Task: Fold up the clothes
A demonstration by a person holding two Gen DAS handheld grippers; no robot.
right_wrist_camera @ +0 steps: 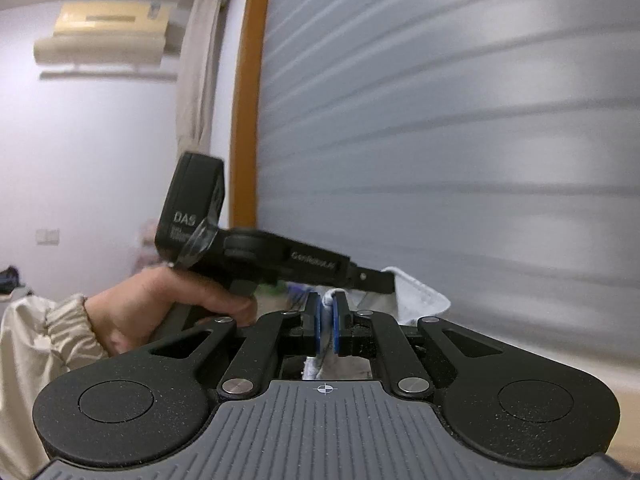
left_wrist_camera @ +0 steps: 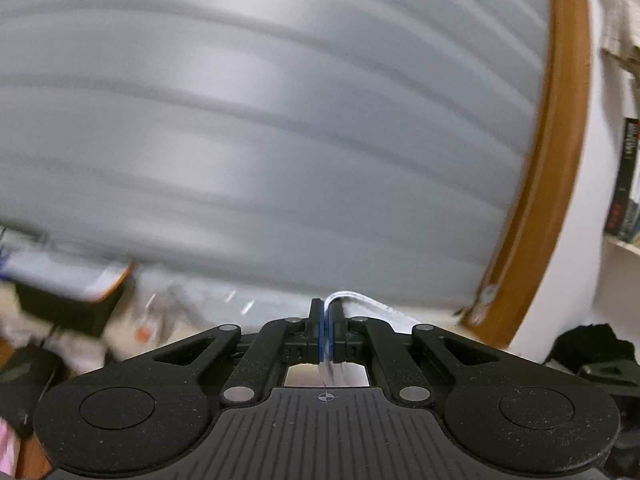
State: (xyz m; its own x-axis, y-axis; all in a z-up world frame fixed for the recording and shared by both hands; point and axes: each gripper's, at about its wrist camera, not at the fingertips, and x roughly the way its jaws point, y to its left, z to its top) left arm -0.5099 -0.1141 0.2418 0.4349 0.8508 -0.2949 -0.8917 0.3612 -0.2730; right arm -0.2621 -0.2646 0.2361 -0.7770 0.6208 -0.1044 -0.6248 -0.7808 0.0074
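Gripping a fold of white cloth (left_wrist_camera: 362,303) with left gripper (left_wrist_camera: 325,330), jaws clamped together on it, held up before grey ribbed shutter (left_wrist_camera: 260,120). Pinching the same white cloth (right_wrist_camera: 416,298) in right gripper (right_wrist_camera: 327,326), jaws closed on a thin bunch. Seen from the right wrist: left hand (right_wrist_camera: 168,304) around its handle, just beside. Orange frame (right_wrist_camera: 244,120) edging the shutter; blurred clutter low at left.
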